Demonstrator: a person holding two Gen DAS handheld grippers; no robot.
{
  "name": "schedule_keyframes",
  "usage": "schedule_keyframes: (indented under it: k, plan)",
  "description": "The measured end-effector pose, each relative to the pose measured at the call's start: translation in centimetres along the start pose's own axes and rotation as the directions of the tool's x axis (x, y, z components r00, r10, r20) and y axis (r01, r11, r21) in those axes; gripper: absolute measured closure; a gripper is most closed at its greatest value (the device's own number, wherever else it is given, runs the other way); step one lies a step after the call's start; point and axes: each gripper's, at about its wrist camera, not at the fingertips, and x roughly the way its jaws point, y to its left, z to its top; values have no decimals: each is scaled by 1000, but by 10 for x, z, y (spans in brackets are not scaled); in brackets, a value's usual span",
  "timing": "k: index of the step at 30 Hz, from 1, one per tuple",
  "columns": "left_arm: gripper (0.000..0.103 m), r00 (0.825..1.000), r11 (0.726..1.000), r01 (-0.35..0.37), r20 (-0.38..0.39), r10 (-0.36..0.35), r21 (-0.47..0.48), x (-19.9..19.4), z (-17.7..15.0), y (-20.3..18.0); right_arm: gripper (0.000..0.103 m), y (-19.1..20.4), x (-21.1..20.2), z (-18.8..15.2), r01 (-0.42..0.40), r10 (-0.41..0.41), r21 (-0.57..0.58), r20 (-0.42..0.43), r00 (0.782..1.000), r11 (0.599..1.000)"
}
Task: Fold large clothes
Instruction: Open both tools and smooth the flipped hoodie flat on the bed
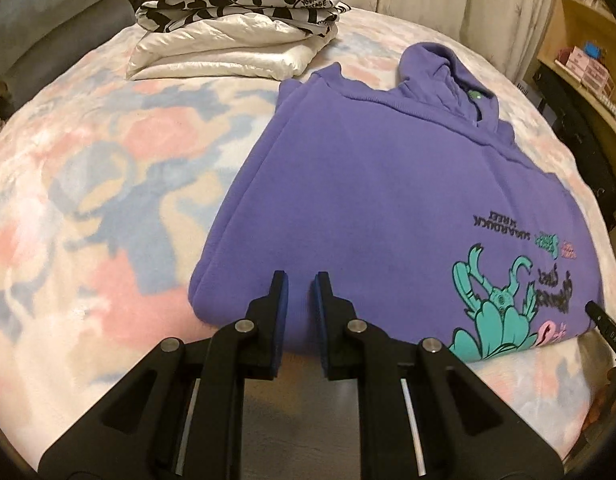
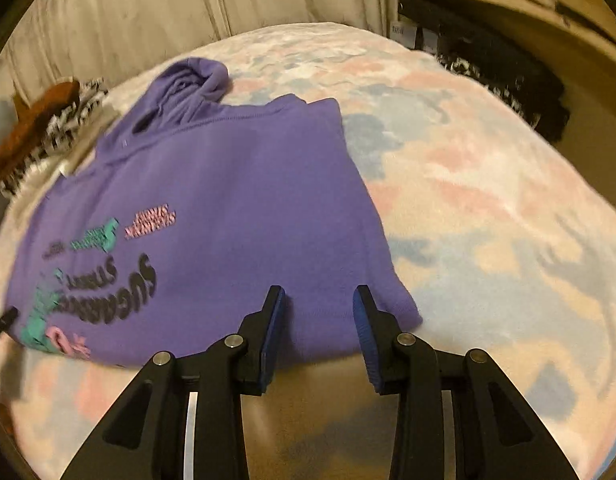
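Left gripper (image 1: 302,280): occupies the lower centre of the left wrist frame, pointing steeply downward. Its jaws stand narrowly parted, blue pads (image 1: 283,292) facing each other, nothing clamped between them. Right gripper (image 2: 319,294): occupies the lower centre of the right wrist frame, likewise angled downward. Its jaws stand wider apart, blue pads (image 2: 362,320) clear of contact, nothing gripped. A black fingertip of the right gripper shows at the lower right edge of the left wrist frame.
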Motion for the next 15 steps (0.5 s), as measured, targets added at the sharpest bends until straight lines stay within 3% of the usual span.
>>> schedule_keyframes:
  k: [4,12,15]
  plan:
    - [92,1000,1000,9,-6,-9,-1,3,-1,1,66,9,3,-1,22,-22,0,12,1000,1000]
    - [92,999,999,33,-13,-34,-15,4,-4,5,63,-1,14,5,-33,32,47,21,999,998]
    - [85,999,999,33,-16,-33,4,3,-4,3,61,1,14,4,-26,25,37,24,999,999]
